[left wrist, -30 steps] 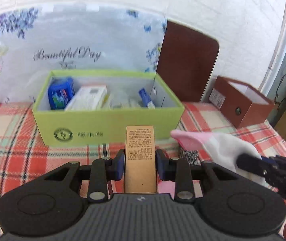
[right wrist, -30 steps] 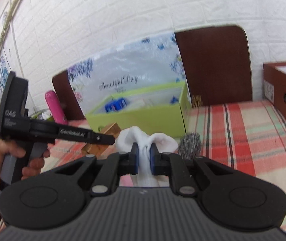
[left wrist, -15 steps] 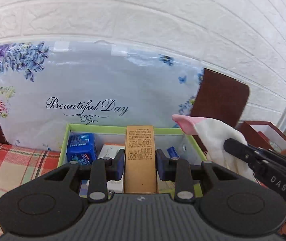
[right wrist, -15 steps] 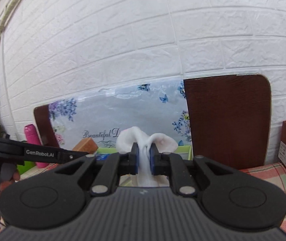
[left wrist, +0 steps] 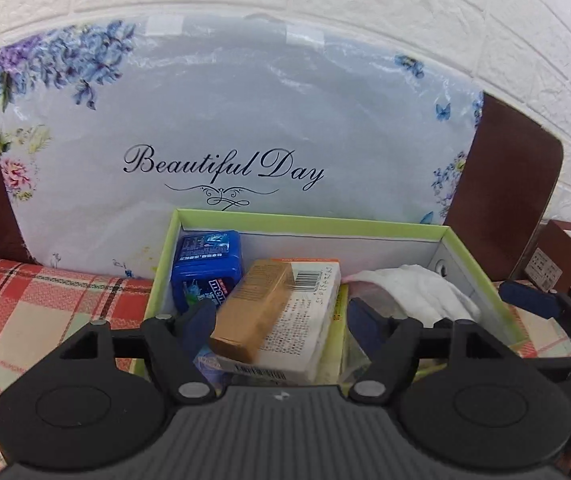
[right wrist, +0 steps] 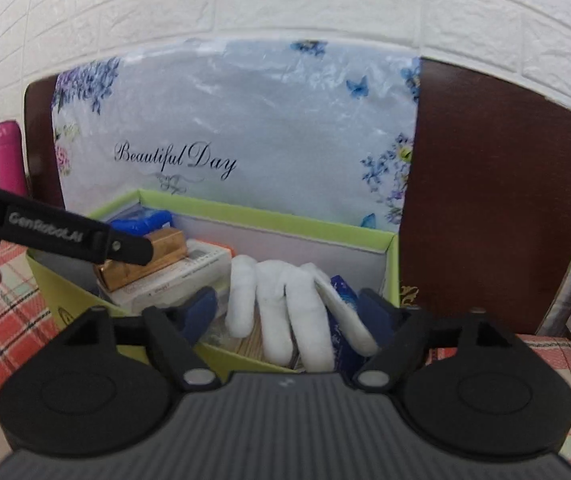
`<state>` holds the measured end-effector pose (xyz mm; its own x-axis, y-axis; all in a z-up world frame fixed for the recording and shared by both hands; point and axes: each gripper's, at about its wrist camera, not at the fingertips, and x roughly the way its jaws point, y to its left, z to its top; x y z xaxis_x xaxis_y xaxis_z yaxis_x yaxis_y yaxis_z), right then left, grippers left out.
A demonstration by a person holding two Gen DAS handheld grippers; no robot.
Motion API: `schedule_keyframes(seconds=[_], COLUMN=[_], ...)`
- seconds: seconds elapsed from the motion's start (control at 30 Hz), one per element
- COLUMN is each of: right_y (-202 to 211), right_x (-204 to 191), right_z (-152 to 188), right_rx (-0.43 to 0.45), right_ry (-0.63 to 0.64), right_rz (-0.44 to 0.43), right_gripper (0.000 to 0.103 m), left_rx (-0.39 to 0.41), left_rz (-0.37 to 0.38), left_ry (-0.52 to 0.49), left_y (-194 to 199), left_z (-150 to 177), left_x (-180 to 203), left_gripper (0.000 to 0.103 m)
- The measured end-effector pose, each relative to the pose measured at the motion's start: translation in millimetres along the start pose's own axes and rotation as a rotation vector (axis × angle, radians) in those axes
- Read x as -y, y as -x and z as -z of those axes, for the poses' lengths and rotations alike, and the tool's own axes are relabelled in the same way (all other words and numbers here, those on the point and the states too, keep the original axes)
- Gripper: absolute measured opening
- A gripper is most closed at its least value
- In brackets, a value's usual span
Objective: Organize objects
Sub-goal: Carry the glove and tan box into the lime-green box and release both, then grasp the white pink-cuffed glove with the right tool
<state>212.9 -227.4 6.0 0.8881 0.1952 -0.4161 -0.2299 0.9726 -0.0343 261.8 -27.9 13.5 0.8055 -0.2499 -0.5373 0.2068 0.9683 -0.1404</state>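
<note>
- White brick wall [left wrist: 445,20] backs everything; against it leans a pale plastic sheet printed with flowers and "Beautiful Day" [left wrist: 245,120], in front of a dark brown board [right wrist: 493,200].
- Red-and-green checked tablecloth [left wrist: 45,304] covers the table; an open light-green cardboard box [left wrist: 309,222] stands at its back edge, just before the sheet.
- A brown cardboard box [left wrist: 565,252] sits near the table's right edge, and a pink bottle [right wrist: 9,152] stands far left by the wall.
- Inside the green box, a blue mint tin [left wrist: 207,264] fills the back-left corner beside a white printed carton [left wrist: 305,320].
- My left gripper [left wrist: 281,320] has just been opening; its jaws now stand spread, and the tan rectangular carton [left wrist: 253,308] lies tilted on the white carton between them, touched by neither pad.
- My right gripper [right wrist: 289,316] has also just been opening and is spread wide; the white folded cloth [right wrist: 285,304] rests loose in the box's right end, between the jaws but free of them.
- From the right wrist view, the left gripper's black finger crosses in front of the box's left half.
</note>
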Motion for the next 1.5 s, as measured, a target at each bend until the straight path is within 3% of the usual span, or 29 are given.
schedule_keyframes(seconds=[0.13,0.4,0.6,1.0,1.07,1.17,1.5], right_y=[47,140,175,194,196,192,159], right_x=[6,10,2,-7,-7,-8,-17], right_z=[-8,13,58,136,138,138,137], right_rx=[0.088,0.131,0.057,-0.128,-0.131,-0.134,-0.181], right_ry=[-0.057,-0.121,-0.145,-0.208,-0.207,-0.191,-0.111], right_rz=[-0.003,-0.04,-0.057,-0.061,-0.065,-0.073,-0.109], right_gripper=[0.103,0.103,0.103,0.103,0.103,0.1,0.086], left_rx=[-0.024,-0.035,-0.108,-0.216,-0.223,-0.231,-0.215], left_rz=[-0.04,0.008,0.051,0.077,0.061,0.049,-0.011], left_ry=[-0.006,0.014,0.028,-0.039,-0.054,-0.051,-0.023], left_y=[36,103,118,110,103,93,96], left_z=[4,62,114,165,168,170,168], left_x=[11,27,30,37,39,38,28], left_gripper=[0.077,0.078,0.078,0.078,0.078,0.069,0.068])
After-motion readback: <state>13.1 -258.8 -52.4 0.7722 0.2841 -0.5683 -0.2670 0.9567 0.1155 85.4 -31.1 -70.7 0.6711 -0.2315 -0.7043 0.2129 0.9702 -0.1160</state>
